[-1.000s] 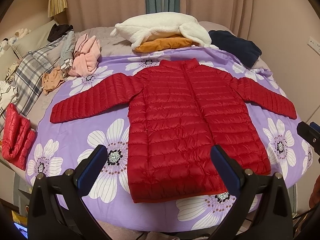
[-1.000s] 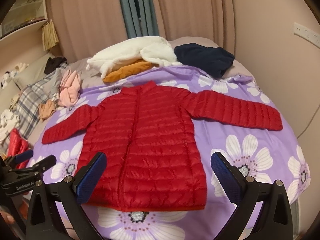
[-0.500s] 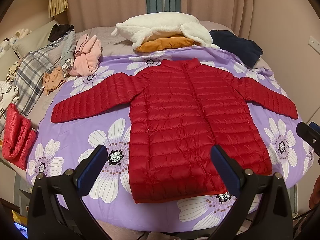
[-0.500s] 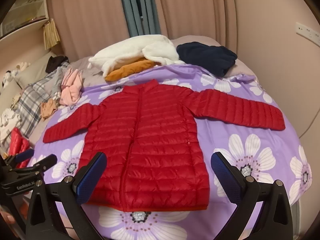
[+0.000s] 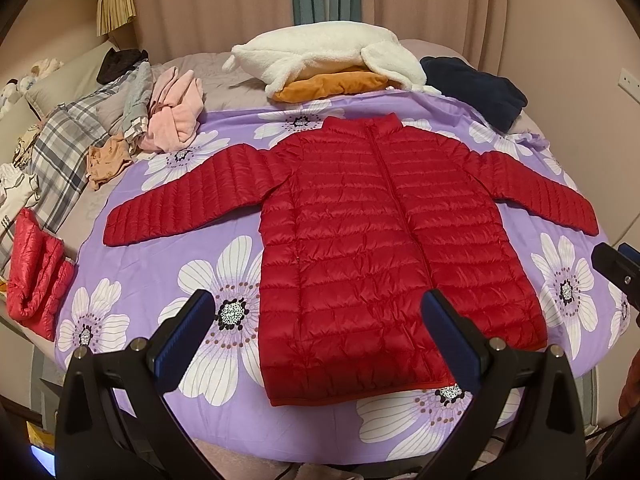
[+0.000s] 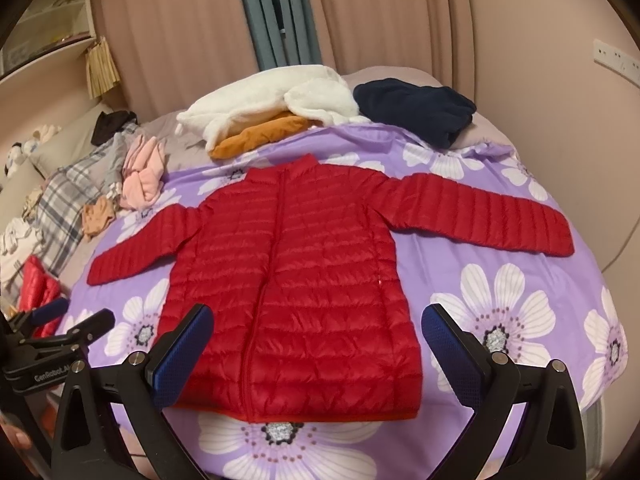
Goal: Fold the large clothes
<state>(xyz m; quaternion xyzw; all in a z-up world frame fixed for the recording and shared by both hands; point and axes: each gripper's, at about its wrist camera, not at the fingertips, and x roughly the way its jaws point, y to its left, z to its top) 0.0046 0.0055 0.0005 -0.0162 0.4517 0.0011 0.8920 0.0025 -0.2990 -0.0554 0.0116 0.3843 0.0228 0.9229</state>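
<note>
A red quilted puffer jacket (image 5: 372, 248) (image 6: 296, 280) lies flat and zipped on a purple flowered sheet (image 5: 208, 264) (image 6: 500, 320), both sleeves spread wide. My left gripper (image 5: 320, 332) hovers open above the hem, nothing between its blue pads. My right gripper (image 6: 318, 344) is open too, above the hem's right half, empty. In the left wrist view the right gripper's tip (image 5: 618, 266) shows at the right edge. The left gripper (image 6: 60, 336) shows at the lower left of the right wrist view.
At the bed's far end lie a white fleece (image 5: 320, 54), an orange garment (image 5: 332, 84) and a dark navy one (image 5: 476, 88). Pink clothes (image 5: 176, 120), plaid fabric (image 5: 60, 148) and a folded red jacket (image 5: 36, 272) sit on the left. A wall stands close on the right.
Both views have shifted slightly, with the jacket sitting a little lower in the right wrist view. The jacket itself has not moved and both grippers remain open.
</note>
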